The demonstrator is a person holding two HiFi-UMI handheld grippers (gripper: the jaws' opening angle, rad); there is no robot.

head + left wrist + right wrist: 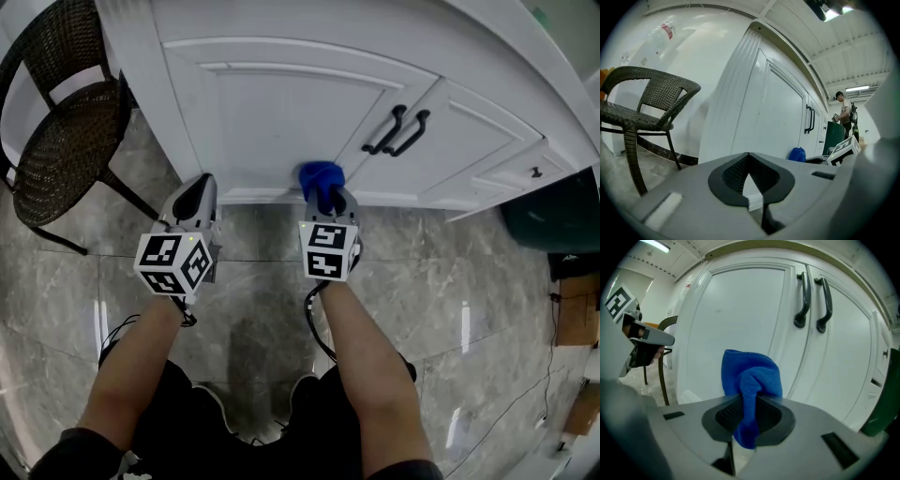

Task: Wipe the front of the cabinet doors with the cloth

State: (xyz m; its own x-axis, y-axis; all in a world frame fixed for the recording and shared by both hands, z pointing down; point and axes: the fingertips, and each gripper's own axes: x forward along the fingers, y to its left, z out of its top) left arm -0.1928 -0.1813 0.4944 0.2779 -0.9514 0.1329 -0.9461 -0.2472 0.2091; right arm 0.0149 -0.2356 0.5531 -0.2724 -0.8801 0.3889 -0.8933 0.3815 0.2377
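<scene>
A white cabinet has a wide left door (291, 112) (740, 324) and a right door (459, 141), with two black handles (398, 131) (813, 298) side by side. My right gripper (328, 202) (747, 416) is shut on a bunched blue cloth (321, 178) (750, 376), held near the lower part of the left door. Whether the cloth touches the door, I cannot tell. My left gripper (195, 202) (749, 180) is shut with nothing in it, low near the cabinet's left corner. The blue cloth (797, 154) also shows in the left gripper view.
A dark wicker chair (56, 131) (642, 108) stands left of the cabinet. A dark green bin (553, 216) sits at the right. The floor (253, 281) is grey marble tile. A person (843, 112) stands far off beyond the cabinet.
</scene>
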